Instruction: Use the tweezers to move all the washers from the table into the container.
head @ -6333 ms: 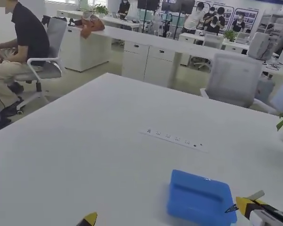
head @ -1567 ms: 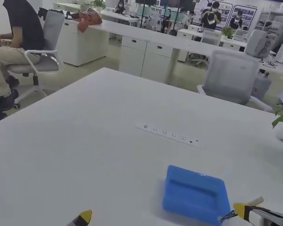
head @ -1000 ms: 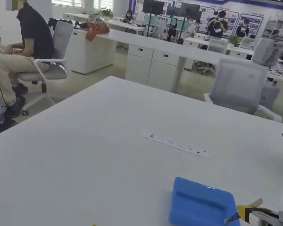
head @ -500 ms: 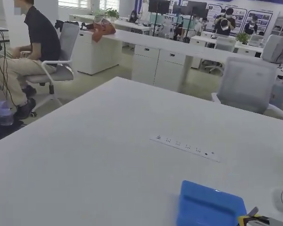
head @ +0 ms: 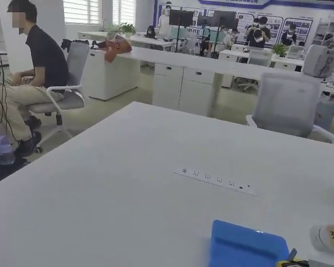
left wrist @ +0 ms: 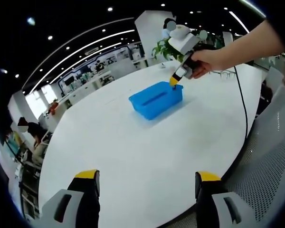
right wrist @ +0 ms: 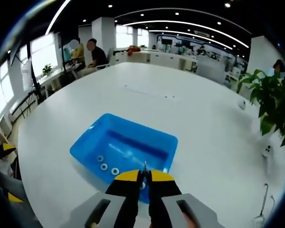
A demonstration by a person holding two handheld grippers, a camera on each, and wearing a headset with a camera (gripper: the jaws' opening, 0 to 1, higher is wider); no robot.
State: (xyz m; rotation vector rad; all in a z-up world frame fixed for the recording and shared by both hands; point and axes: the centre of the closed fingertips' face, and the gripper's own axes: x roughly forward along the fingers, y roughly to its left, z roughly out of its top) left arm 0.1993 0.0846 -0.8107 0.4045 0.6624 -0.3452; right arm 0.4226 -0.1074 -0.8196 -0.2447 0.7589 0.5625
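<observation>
Silver washers, three in number, lie close together on the floor of the blue container, toward its near left corner. The container sits on the white table; no washer can be made out on the bare tabletop around it.

The tweezers point forward over the container's near wall, tip just right of the washers. Whether the tip carries anything cannot be told at this size.

The right gripper has its jaws pressed together on the tweezers, yellow ends almost touching. In the left gripper view the same gripper, held by a hand, hangs above the far corner of the container.

The left gripper is well apart from the container, at the table's near edge, its jaws spread wide with nothing between them.

In the head view the container is at the lower edge, with a recessed power strip beyond it on the table. A leafy plant stands at the table's right side. A person sits at another desk to the left, and an empty grey chair stands behind the table.
</observation>
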